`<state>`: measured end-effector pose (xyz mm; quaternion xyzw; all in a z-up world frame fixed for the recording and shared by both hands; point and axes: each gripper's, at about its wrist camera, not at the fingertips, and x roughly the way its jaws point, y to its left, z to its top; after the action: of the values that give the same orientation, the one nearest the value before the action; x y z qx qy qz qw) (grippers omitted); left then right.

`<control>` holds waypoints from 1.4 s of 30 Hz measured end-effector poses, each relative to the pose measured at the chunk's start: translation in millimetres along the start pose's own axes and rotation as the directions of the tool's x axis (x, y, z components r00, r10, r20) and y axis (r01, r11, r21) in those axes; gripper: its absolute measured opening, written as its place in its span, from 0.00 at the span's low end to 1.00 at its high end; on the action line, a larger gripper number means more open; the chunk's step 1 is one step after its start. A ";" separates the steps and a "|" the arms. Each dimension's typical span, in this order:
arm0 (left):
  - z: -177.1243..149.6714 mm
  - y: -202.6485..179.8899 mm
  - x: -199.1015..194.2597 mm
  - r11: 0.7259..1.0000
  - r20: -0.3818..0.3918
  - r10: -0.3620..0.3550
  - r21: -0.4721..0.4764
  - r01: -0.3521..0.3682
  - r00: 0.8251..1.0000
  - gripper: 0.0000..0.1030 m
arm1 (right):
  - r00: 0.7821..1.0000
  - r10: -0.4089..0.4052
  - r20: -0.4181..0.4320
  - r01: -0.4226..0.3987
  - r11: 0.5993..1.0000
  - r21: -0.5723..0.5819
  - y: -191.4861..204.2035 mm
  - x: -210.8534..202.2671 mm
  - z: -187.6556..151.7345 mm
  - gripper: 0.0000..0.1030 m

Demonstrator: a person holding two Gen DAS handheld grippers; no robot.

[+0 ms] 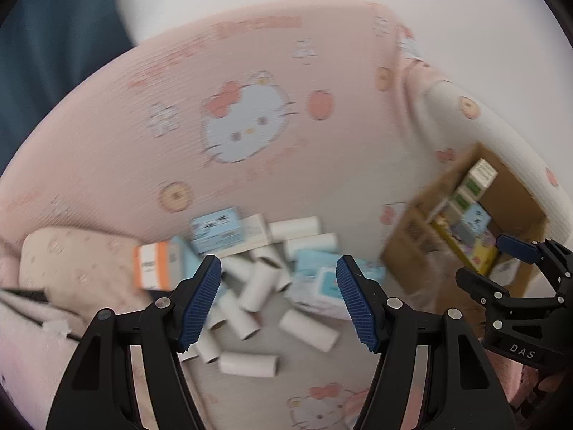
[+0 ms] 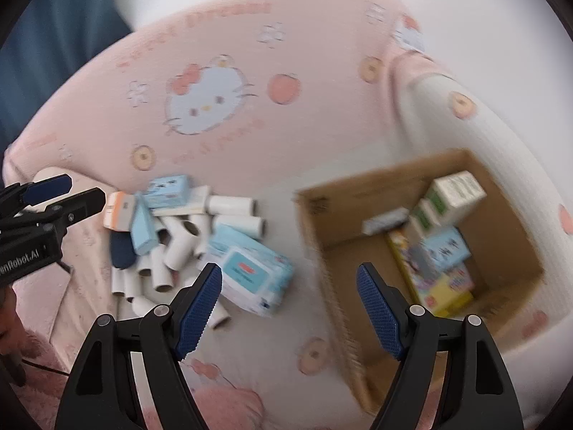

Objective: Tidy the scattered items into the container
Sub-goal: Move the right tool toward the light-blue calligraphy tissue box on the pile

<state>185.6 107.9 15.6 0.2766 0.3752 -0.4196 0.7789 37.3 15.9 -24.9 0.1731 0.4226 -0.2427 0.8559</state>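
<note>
Several small boxes are already stowed in the cardboard box (image 2: 422,247). A pile of cardboard tubes (image 2: 172,251), cartons and a wipes pack (image 2: 250,276) (all blurred) remains on the bedsheet (image 2: 286,53). Left gripper (image 1: 277,297) and right gripper (image 2: 288,304) are held spread, empty.

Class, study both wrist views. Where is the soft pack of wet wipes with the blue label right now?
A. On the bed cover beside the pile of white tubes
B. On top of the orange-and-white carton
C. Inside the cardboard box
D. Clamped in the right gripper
A: the pack of wet wipes lies on the bed cover beside the white tubes, outside the cardboard box; the right gripper is open and empty.
</note>
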 end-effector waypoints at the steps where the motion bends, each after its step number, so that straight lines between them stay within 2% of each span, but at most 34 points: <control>1: -6.0 12.0 -0.4 1.000 0.002 0.006 -0.019 -0.006 1.000 0.69 | 1.000 0.011 0.006 -0.010 1.000 -0.015 8.7 2.5 -0.3 0.74; 7: -40.3 71.2 9.8 0.992 -0.022 0.045 -0.114 -0.047 0.999 0.69 | 0.997 0.069 0.023 -0.063 0.978 -0.201 68.7 15.3 -4.9 0.74; 11: -62.0 94.7 25.7 0.987 -0.049 0.061 -0.144 -0.068 0.997 0.69 | 0.997 0.067 0.030 -0.052 0.937 -0.344 104.7 28.9 -6.5 0.74; 15: -77.8 105.3 45.5 0.984 -0.075 0.056 -0.165 -0.068 0.996 0.69 | 0.999 0.044 -0.007 -0.043 0.910 -0.413 124.1 52.5 -8.8 0.74; 22: -83.0 121.7 88.5 0.966 -0.082 -0.004 -0.258 -0.017 0.997 0.69 | 0.988 0.143 -0.050 -0.151 0.914 -0.375 128.2 90.5 -6.7 0.74; 24: -79.3 125.7 102.1 0.956 -0.076 -0.027 -0.293 0.003 0.997 0.69 | 0.990 0.141 -0.033 -0.142 0.912 -0.385 134.0 103.1 -4.2 0.74; 28: -70.9 125.2 125.2 0.951 -0.077 -0.037 -0.309 0.012 0.996 0.69 | 0.994 0.109 -0.009 -0.101 0.880 -0.464 150.5 127.2 -4.1 0.74; 31: -63.3 124.6 149.7 0.951 -0.083 -0.053 -0.308 0.025 0.995 0.69 | 0.992 0.128 -0.016 -0.121 0.874 -0.471 155.3 151.3 -3.4 0.74; 33: -60.5 127.0 163.6 0.949 -0.092 -0.074 -0.312 0.042 0.993 0.69 | 0.988 0.151 -0.028 -0.148 0.880 -0.451 156.5 170.8 -1.6 0.74; 37: -53.6 138.1 191.7 0.928 -0.109 -0.136 -0.361 0.088 0.985 0.69 | 0.981 0.191 -0.047 -0.194 0.903 -0.383 156.6 206.4 6.0 0.74; 42: -46.3 154.7 215.1 0.898 -0.121 -0.168 -0.429 0.101 0.978 0.69 | 0.956 0.287 -0.058 -0.291 0.908 -0.303 155.6 243.0 20.8 0.74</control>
<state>381.2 123.1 -168.3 0.1073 0.5342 -0.3589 0.7578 265.6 68.0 -194.9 0.0994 0.4301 -0.0434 0.8963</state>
